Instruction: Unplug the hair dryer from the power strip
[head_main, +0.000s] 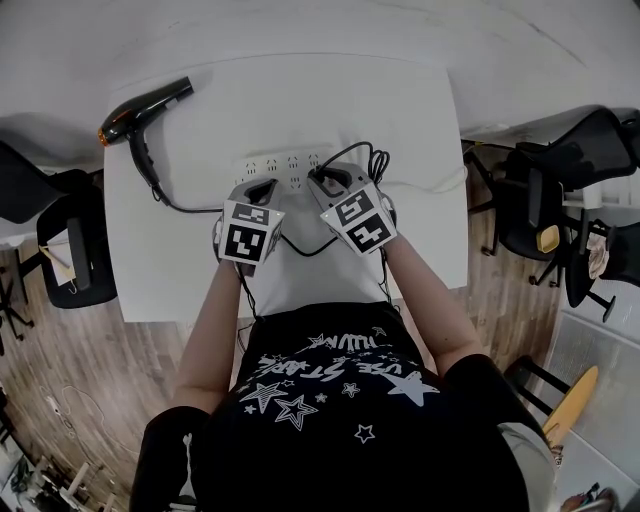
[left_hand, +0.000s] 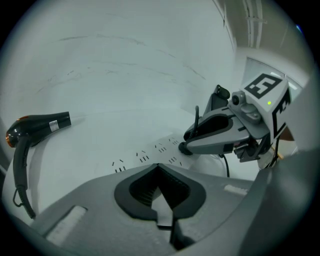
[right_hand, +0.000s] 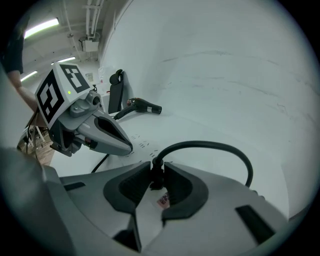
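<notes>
The black plastic hair dryer (head_main: 145, 108) has an orange rear end. Its black plug (right_hand: 156, 175) and round black cord (right_hand: 210, 144) stand out against the white power strip (head_main: 285, 160) and white table (head_main: 300, 90). The grey left gripper (head_main: 262, 188) and grey right gripper (head_main: 322, 180) (black pads inside) carry black-and-white square markers (head_main: 248, 235). A small label (right_hand: 163, 200) under the plug looks red-printed.

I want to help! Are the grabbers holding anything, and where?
Right gripper pinches the black plug at its neck, where the cord leaves. Left gripper holds nothing.
</notes>
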